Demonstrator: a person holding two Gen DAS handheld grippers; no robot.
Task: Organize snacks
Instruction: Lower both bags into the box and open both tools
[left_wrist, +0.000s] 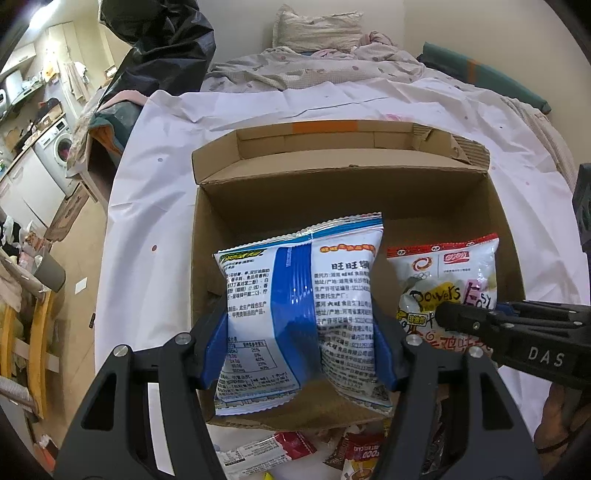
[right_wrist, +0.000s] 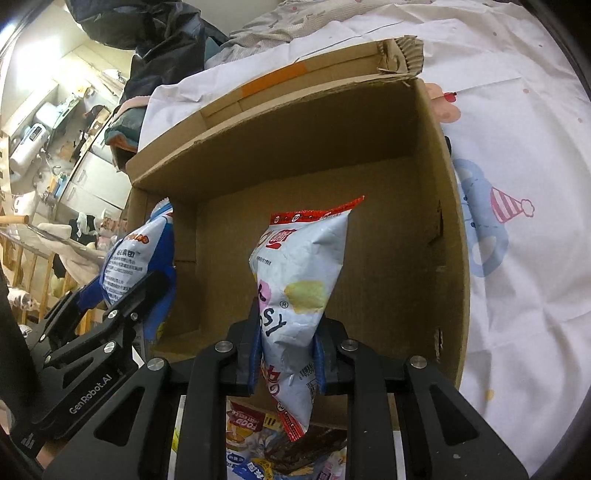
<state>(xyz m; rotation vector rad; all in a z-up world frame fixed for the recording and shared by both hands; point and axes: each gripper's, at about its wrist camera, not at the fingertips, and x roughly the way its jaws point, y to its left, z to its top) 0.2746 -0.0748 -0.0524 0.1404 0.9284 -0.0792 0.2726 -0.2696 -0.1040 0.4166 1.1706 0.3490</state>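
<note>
Snacks hang over the open cardboard box (left_wrist: 509, 236) on the sheet-covered bed (left_wrist: 155, 206): the left gripper (left_wrist: 301, 354) has its jaws pinching a blue-and-white packet (left_wrist: 295, 295) above the box's left side, the right gripper (right_wrist: 288, 363) clamps a red-topped white chip bag (right_wrist: 303, 258) beside it, and more packets (right_wrist: 251, 424) lie at the box's near edge

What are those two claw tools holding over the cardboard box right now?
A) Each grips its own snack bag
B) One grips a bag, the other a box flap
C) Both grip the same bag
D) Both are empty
A: the left gripper pinches the blue-and-white snack bag, and the right gripper pinches the red-topped chip bag, both over the cardboard box.
</note>
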